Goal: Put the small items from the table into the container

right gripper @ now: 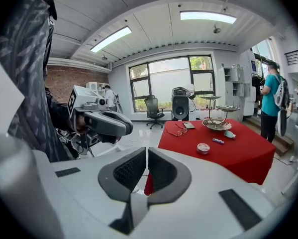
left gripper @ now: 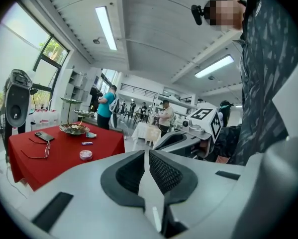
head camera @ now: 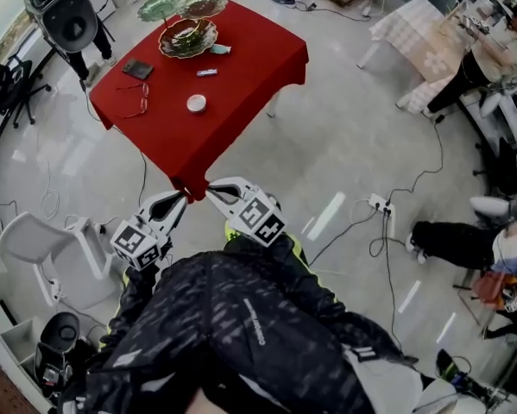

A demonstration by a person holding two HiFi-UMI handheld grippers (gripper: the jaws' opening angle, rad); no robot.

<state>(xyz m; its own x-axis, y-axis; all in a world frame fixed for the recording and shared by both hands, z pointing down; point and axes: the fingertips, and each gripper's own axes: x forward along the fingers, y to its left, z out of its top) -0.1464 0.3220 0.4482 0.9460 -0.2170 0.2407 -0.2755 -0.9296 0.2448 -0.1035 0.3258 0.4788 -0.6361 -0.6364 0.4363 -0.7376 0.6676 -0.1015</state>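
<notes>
Left tongs (head camera: 182,198) clenched, empty | right tongs (head camera: 212,192) clenched, empty | tiered dish (head camera: 187,38): contents unclear | tin (head camera: 197,103) on table (head camera: 249,67)

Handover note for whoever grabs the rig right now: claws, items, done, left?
Left claw: shut, empty, just short of the red table's near corner.
Right claw: the same, beside it.
On the cloth: round tin, small stick, teal item, glasses, dark phone; tiered dish at the far end.
Done: nothing picked up.
Left: move the small items into the dish.
</notes>
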